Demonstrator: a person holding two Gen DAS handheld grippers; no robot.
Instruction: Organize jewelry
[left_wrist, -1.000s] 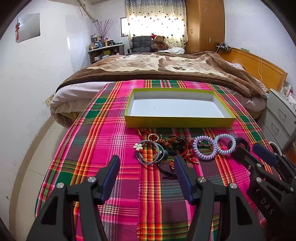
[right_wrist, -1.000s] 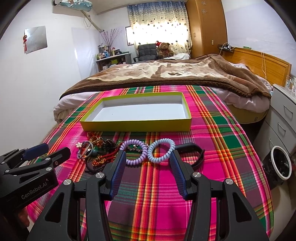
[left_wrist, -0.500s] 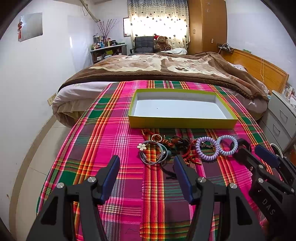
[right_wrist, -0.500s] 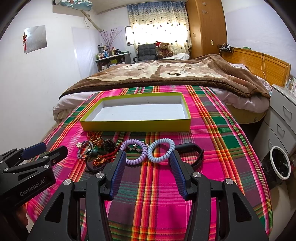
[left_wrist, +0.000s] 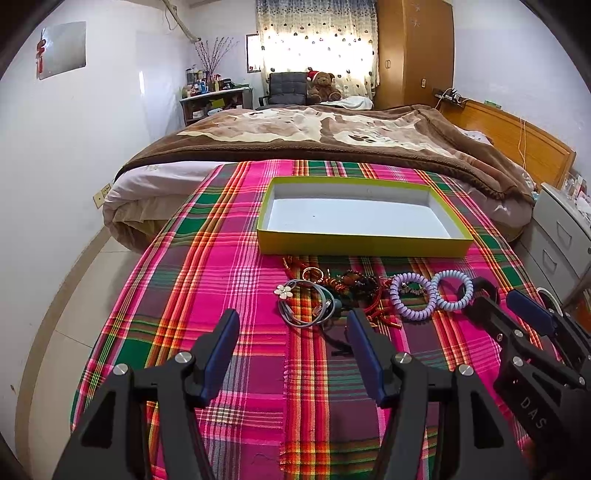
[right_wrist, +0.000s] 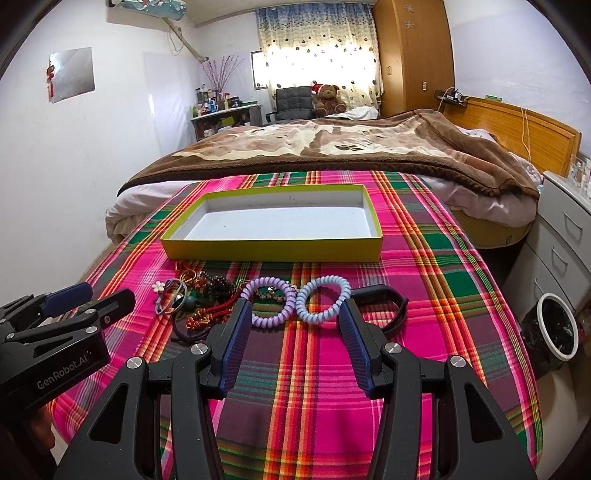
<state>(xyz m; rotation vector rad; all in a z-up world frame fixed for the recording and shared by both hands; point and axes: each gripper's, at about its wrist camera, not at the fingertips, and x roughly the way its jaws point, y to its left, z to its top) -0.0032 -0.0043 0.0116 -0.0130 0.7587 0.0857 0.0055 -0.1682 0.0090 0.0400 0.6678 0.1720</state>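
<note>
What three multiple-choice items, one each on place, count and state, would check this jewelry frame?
1. Where does the jewelry pile lie?
A. inside the tray
B. on the plaid cloth, on the near side of the tray
C. on the brown blanket

2. How many spiral coil bands are there?
A. one
B. two
C. four

3. What state are the two grippers in?
A. both open, holding nothing
B. left shut on a band
C. right shut on the tray rim

Key:
1 B: the pile sits on the plaid cloth in front of the yellow-green tray, whose white floor is bare.
2 B: a purple coil band and a light blue coil band lie side by side.
3 A: the left gripper and the right gripper both show wide gaps with nothing between the fingers.
</note>
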